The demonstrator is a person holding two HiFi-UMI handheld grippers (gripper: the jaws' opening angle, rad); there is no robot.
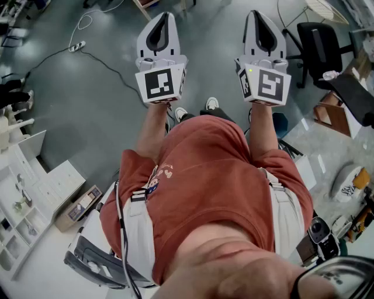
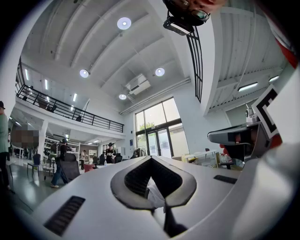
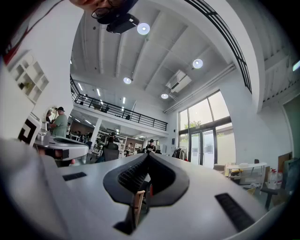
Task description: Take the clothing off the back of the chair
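Both claws are shut with nothing gripped right now, left claw [image 1: 164, 17] and right claw [image 1: 259, 16] held out over the floor [image 1: 87, 111]. The only chair [image 1: 315, 41] I spot is the black one off to the right, well apart, and I can't make out any clothing on it. Risk imo: going in closed just shoves the fabric, or the chair rolls away.

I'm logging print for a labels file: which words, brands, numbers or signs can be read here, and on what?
Nothing is readable in any view.
Left gripper and right gripper: black-and-white square patterns only, no letters.
Red T-shirt: chest print, too blurred to read.
White object at the right edge: dark print, too small.
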